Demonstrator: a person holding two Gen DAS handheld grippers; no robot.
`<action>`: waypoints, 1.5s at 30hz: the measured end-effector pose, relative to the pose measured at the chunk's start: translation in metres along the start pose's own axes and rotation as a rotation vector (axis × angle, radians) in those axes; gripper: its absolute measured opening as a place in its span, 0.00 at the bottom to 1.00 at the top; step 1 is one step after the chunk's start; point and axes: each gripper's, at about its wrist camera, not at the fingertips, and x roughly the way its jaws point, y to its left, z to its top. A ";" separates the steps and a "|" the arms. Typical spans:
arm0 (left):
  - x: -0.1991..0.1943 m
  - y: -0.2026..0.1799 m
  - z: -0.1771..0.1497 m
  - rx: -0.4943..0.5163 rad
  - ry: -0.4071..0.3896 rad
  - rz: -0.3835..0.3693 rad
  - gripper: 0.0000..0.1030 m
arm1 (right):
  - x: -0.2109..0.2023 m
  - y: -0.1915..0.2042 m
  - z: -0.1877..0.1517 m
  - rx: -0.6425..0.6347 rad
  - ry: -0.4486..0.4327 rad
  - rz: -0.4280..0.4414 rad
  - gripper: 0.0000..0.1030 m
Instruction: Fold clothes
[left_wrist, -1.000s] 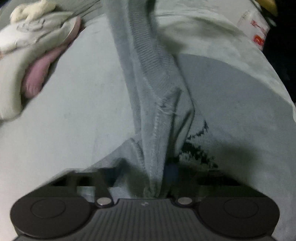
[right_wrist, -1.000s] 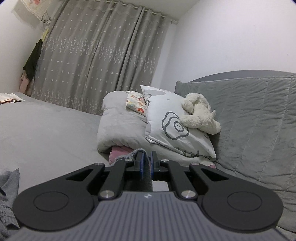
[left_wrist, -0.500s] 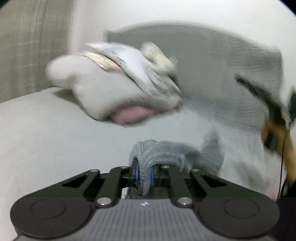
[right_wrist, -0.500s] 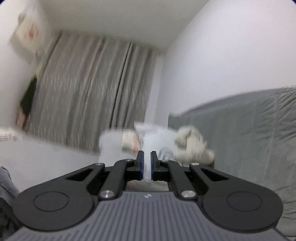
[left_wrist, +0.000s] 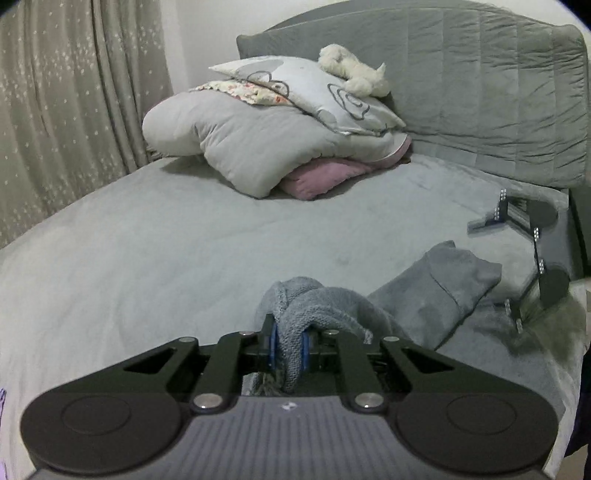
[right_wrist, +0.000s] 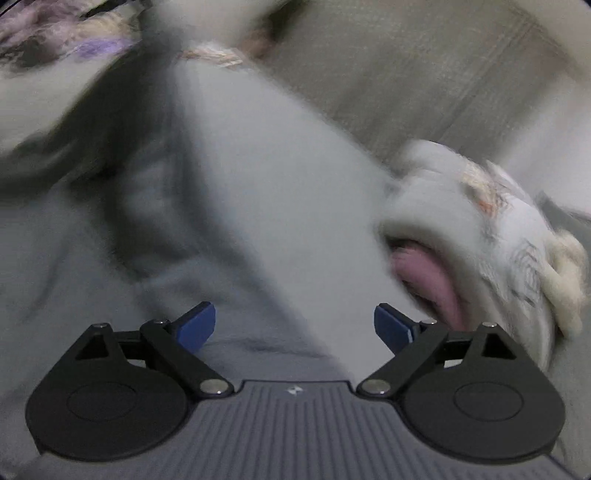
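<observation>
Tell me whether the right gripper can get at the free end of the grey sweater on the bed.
Probably yes. The right gripper is open and holds nothing. In the left view the grey sweater lies loose on the bed beside it, with nothing between them. The left gripper pins only the other end.

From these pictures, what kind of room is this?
Most likely a bedroom: a bed with a padded headboard, pillows piled on a folded duvet, and a soft toy on top, beside long curtains.
</observation>
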 end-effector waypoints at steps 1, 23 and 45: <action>0.003 -0.002 -0.003 0.018 0.006 0.012 0.12 | 0.005 0.004 -0.003 -0.021 0.015 0.015 0.91; -0.178 0.018 -0.017 -0.422 -0.471 0.089 0.12 | -0.116 -0.031 0.090 0.201 -0.649 -0.226 0.08; -0.131 -0.074 -0.093 -0.257 -0.173 -0.188 0.45 | -0.123 -0.030 0.143 0.141 -0.538 -0.264 0.08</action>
